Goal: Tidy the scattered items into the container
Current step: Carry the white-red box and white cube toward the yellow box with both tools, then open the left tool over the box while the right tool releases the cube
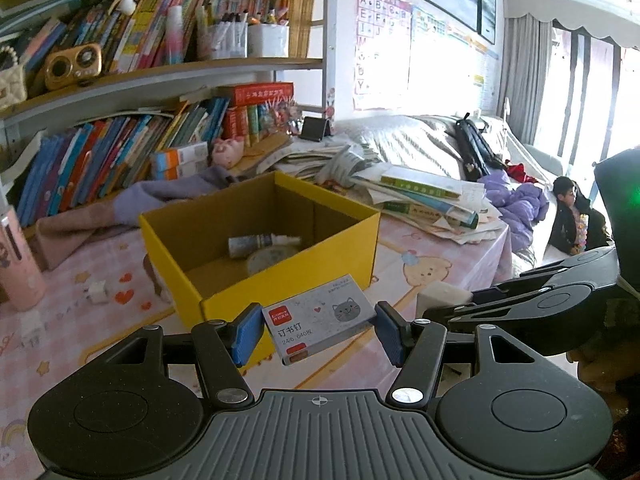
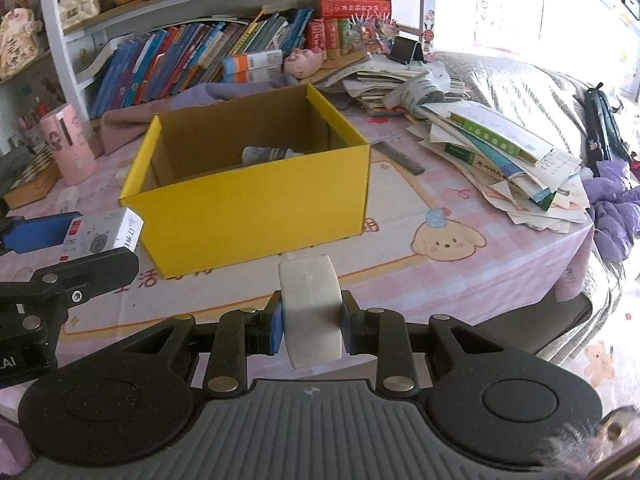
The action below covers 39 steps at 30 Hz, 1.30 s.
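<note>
At the far left of the pink patterned tablecloth (image 1: 60, 320) a small white cube (image 1: 97, 291) lies alone. Right of it, the left gripper (image 1: 318, 330) clamps a flat grey staple box with a cat drawing (image 1: 320, 316) by its short ends, so the box's long axis runs left to right across the fingers, just near of the open yellow cardboard box (image 1: 288, 280). Inside that box a small bottle (image 1: 260, 243) lies on its side, tip pointing right. Further right, the right gripper (image 2: 312, 324) is closed on a white rounded block (image 2: 312, 312), its long axis pointing away toward the yellow box.
</note>
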### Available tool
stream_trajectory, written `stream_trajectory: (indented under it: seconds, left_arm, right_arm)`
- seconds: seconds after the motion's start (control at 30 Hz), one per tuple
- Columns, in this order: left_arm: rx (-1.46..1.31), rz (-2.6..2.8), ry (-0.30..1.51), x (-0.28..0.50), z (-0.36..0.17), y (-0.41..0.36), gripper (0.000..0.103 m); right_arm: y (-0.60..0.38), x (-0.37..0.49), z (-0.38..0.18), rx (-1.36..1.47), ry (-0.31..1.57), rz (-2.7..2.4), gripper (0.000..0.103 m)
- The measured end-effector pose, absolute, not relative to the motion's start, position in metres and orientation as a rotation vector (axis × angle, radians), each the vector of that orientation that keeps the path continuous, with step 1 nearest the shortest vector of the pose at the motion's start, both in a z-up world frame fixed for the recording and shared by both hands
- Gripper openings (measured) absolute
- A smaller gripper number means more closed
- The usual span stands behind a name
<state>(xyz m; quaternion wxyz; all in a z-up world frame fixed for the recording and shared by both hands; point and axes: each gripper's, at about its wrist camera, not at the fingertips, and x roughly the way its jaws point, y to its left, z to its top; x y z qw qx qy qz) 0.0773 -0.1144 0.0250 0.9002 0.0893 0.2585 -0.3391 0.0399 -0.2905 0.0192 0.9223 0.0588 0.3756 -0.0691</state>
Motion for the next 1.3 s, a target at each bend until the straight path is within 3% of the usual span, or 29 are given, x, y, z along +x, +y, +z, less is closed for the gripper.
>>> stream_trajectory:
  seconds: [0.63, 0.97, 1.3]
  left_arm:
    - [0.212, -0.519, 0.399, 0.171, 0.054, -0.164, 0.060]
    - [0.251, -0.380, 0.526, 0.235, 0.026, -0.184, 0.060]
    - [0.330, -0.311, 0.687, 0.266, -0.010, -0.192, 0.061]
  right_arm:
    - [-0.356, 0.154, 0.076, 0.072, 0.556, -0.024, 0.026]
    - [-0.346, 0.238, 0.044, 0.018, 0.633, 0.137, 0.026]
    - [-0.335, 0.282, -0.005, -0.007, 0.834, 0.255, 0.026]
